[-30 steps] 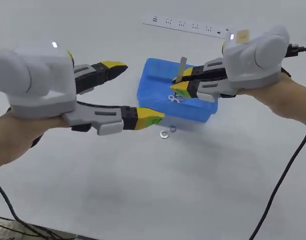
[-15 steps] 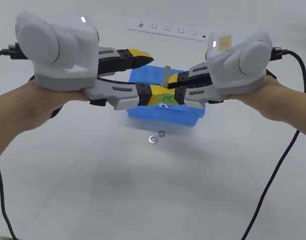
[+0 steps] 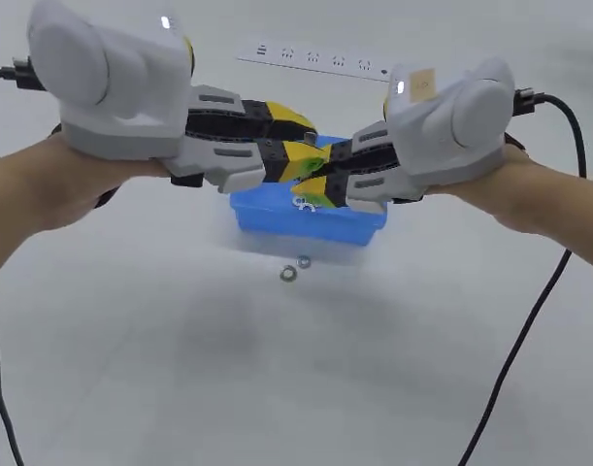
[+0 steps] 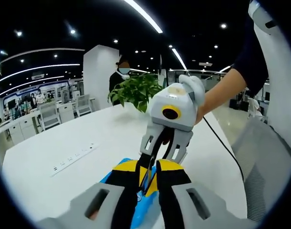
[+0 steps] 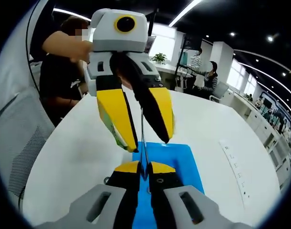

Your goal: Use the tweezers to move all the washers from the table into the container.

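The blue container (image 3: 277, 217) stands mid-table with some washers (image 3: 304, 202) inside. Two loose washers (image 3: 288, 275) lie on the table just in front of it. Both grippers meet tip to tip above the container. My right gripper (image 3: 315, 183) (image 5: 144, 167) is shut on thin metal tweezers (image 5: 143, 138), which point up and forward. My left gripper (image 3: 311, 146) (image 4: 147, 168) faces it, jaws drawn close onto the tweezers' (image 4: 146, 180) far end. In the right gripper view the left gripper (image 5: 149, 140) straddles the tweezers with a small gap at its tips.
A white power strip (image 3: 311, 60) lies at the table's far side. A black cable (image 3: 529, 320) trails from the right gripper toward the near right edge. People sit and stand beyond the table in both gripper views.
My left gripper swung in from the left, rose over the container and narrowed its wide-open jaws around the tweezers. The right gripper kept hold of the tweezers, shifting slightly left.
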A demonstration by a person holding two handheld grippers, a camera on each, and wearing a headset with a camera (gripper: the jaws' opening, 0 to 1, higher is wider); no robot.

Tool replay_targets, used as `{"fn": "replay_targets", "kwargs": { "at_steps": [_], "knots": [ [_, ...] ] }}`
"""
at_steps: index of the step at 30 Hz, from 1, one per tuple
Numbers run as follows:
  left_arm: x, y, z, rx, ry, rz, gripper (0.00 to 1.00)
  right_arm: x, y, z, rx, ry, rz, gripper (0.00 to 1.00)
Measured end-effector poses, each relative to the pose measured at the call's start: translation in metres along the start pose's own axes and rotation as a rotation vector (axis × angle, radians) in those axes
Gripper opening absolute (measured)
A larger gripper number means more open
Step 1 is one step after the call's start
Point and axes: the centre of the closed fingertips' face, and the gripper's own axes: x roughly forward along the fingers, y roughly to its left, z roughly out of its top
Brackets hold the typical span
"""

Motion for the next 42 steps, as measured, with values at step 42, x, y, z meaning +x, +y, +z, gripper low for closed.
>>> {"fn": "replay_targets", "kwargs": {
  "at_steps": [42],
  "knots": [
    [-0.033, -0.023, 0.056, 0.254, 0.032, 0.027, 0.05, -0.054, 0.008, 0.033, 0.072, -0.033, -0.191, 0.37]
  ]
}}
